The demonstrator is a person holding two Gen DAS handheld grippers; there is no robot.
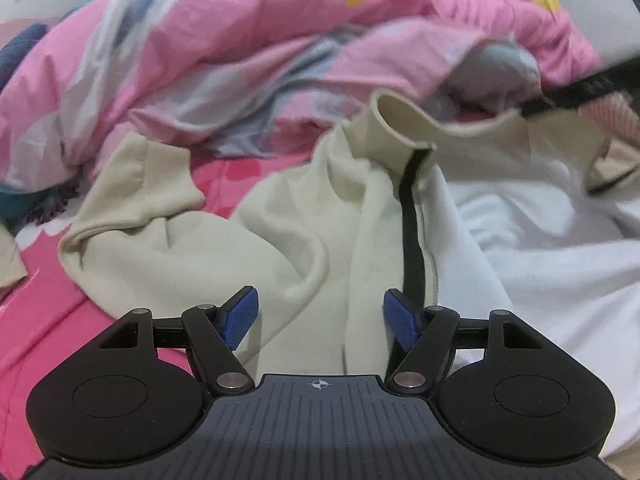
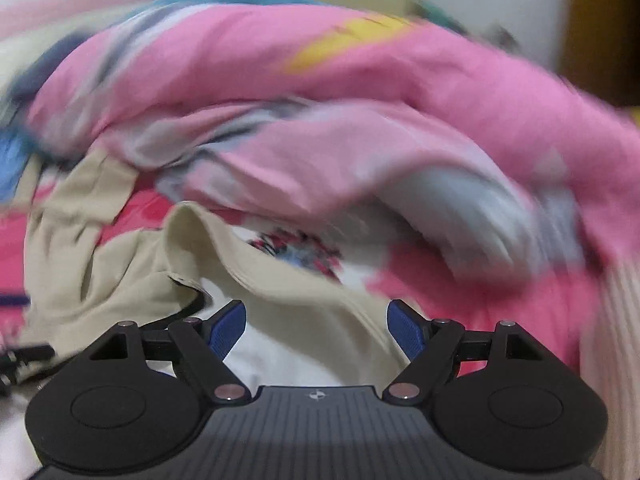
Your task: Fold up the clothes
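Observation:
A crumpled cream jacket [image 1: 192,248] with a black zip strip [image 1: 412,216] and white lining [image 1: 540,248] lies on a pink bed sheet [image 1: 48,320]. My left gripper [image 1: 319,294] hovers over its middle. The blue pads [image 1: 240,316] stand apart and press on nothing, though a fold of cream cloth lies below the gap. The right wrist view is blurred. There the jacket [image 2: 120,272] shows a raised cream edge and white lining under my right gripper [image 2: 315,305], which is open with nothing gripped. A blurred black bar [image 1: 580,88] crosses the jacket's far right edge.
A bulky pink quilt [image 1: 240,48] with grey, blue and yellow patches is heaped just behind the jacket and also fills the far half of the right wrist view as the quilt [image 2: 360,100]. Ribbed pale pink fabric [image 2: 616,340] lies at the right. Brown furniture [image 2: 600,20] stands behind.

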